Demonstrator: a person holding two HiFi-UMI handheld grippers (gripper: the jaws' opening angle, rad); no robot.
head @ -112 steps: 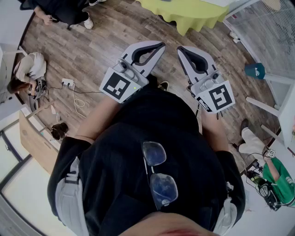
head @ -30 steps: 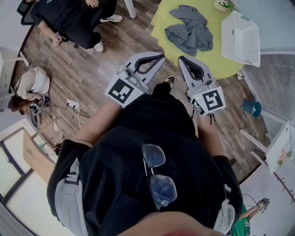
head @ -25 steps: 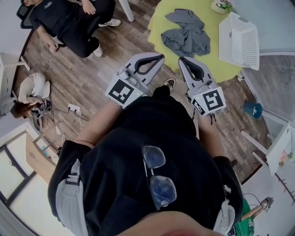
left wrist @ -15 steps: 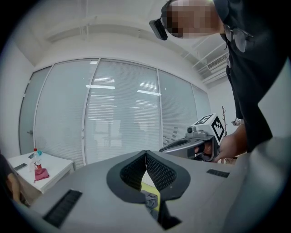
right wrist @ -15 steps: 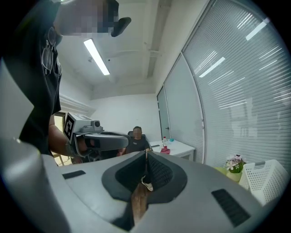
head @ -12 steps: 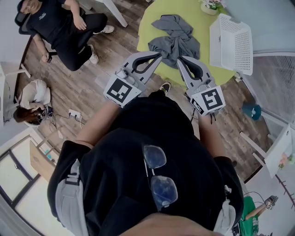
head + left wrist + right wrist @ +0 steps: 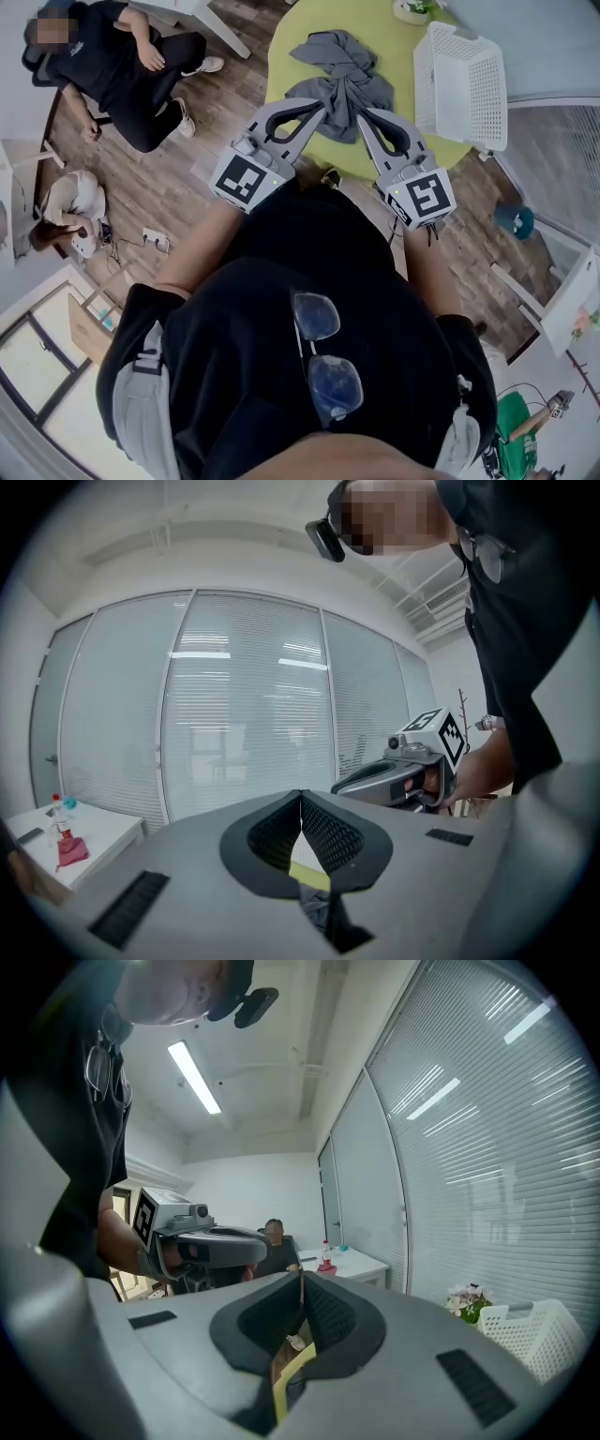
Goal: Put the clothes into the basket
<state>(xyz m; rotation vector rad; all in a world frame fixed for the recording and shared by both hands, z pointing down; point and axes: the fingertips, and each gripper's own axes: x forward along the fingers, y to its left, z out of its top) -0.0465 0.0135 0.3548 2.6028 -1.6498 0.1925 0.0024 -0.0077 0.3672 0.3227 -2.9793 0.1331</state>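
I hold both tools out in front of me, side by side and roughly level, because I am only approaching the work. The left hand-held gripper (image 7: 320,106) is clenched with nothing in it: in its own view the ribbed pads meet in a thin line, and only a sliver of yellow-green and grey shows below them. The right hand-held gripper (image 7: 361,117) is clenched and empty too, its pads pressed together.

The grey clothes (image 7: 339,73) lie in a crumpled heap on the round yellow-green bench (image 7: 284,80), none of them in the basket yet. The white perforated basket (image 7: 461,80) sits at the bench's right edge, near the heap but apart from it, so the carry should be short and sideways.

From the head view both tips reach the near side of the heap. I think they hang above the cloth rather than touch it, though the steep angle leaves that unsure. I judge that the jaws must open before either tool can take a fold, and a loose sleeve may trail as the heap lifts.
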